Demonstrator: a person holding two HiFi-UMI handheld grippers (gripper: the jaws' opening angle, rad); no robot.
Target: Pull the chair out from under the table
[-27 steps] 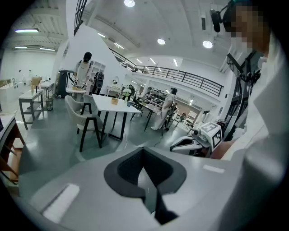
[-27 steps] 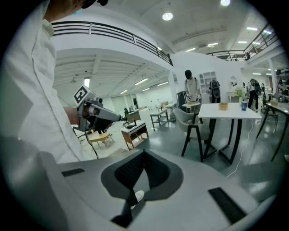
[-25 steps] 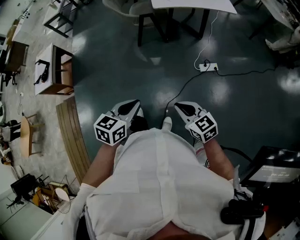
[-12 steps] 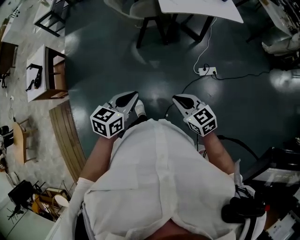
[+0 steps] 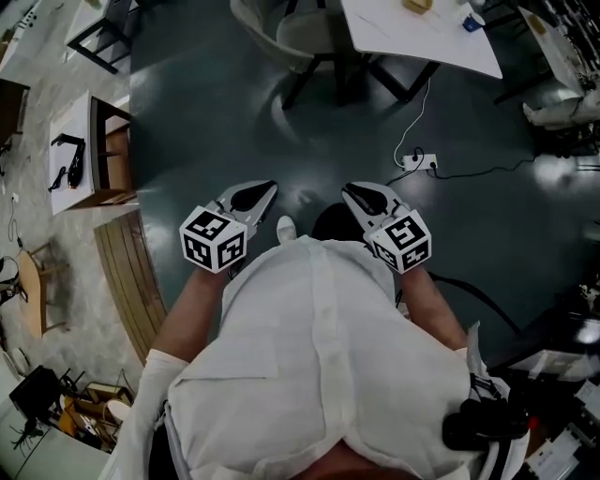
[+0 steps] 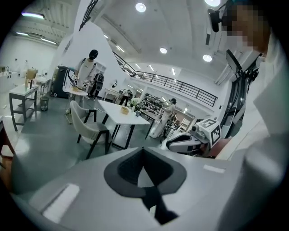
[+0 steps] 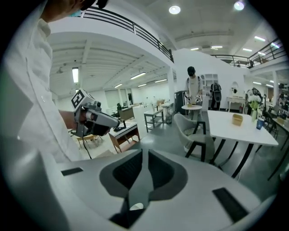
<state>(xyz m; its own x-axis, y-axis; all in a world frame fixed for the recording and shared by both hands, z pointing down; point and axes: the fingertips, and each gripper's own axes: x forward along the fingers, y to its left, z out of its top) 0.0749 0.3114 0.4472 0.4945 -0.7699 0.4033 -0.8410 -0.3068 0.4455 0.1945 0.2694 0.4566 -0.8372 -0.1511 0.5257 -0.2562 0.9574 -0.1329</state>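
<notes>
Pale shell on dark legs: the chair (image 5: 298,28) stands at the left end of the white desk (image 5: 422,42), backrest outward. It is drawn up close, but I cannot tell whether the seat goes under the top. Not yet pulled out. The left gripper (image 5: 265,188) and right gripper (image 5: 350,191) are held side by side, well short of the desk on the person's side, both angled toward it. Each pair of fingers is pressed together with nothing between them. Judgement: there is nothing to grasp at this range, so they are carried closed, paired to take the backrest from both sides. A power strip (image 5: 417,161) and its cable lie on the floor before the desk, off the chair's likely path.
</notes>
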